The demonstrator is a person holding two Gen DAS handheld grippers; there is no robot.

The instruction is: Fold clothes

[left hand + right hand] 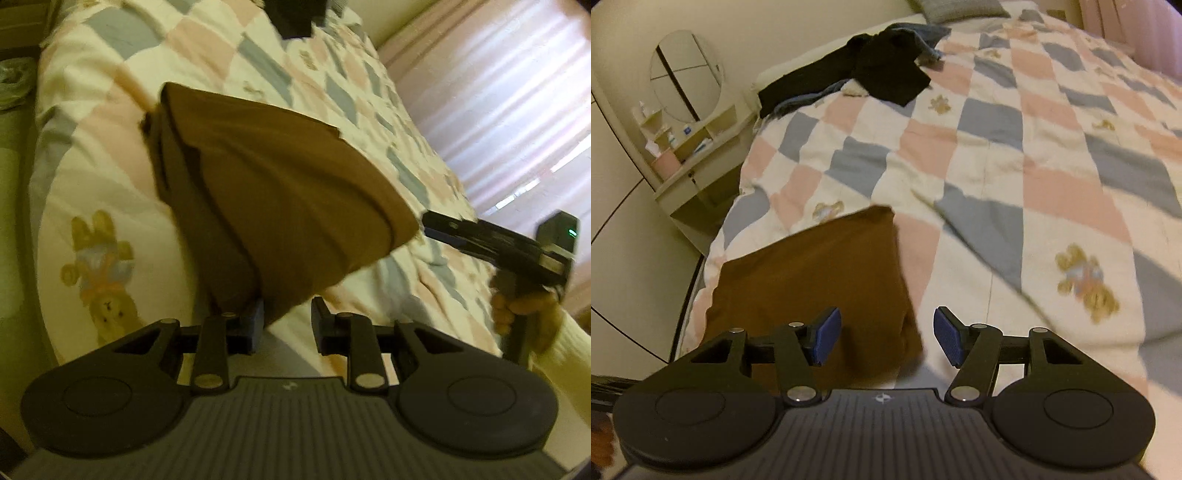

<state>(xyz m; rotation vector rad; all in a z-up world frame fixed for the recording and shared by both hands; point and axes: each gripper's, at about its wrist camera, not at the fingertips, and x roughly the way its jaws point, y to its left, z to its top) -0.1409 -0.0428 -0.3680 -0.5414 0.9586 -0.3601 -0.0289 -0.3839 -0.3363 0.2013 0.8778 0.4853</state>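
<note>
You are hovering both the left gripper (286, 319) and right gripper (886, 338) parted wide and empty over the soft, limp folded brown garment (816, 273) lower left, best pinched at its corners.

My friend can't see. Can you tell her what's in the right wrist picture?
A folded brown garment lies on a bed's checkered quilt, just ahead of the open right hand-held gripper, which holds nothing. Farther back, dark clothes sit in a pile, and a small mirror shelf stands beside the bed.
</note>
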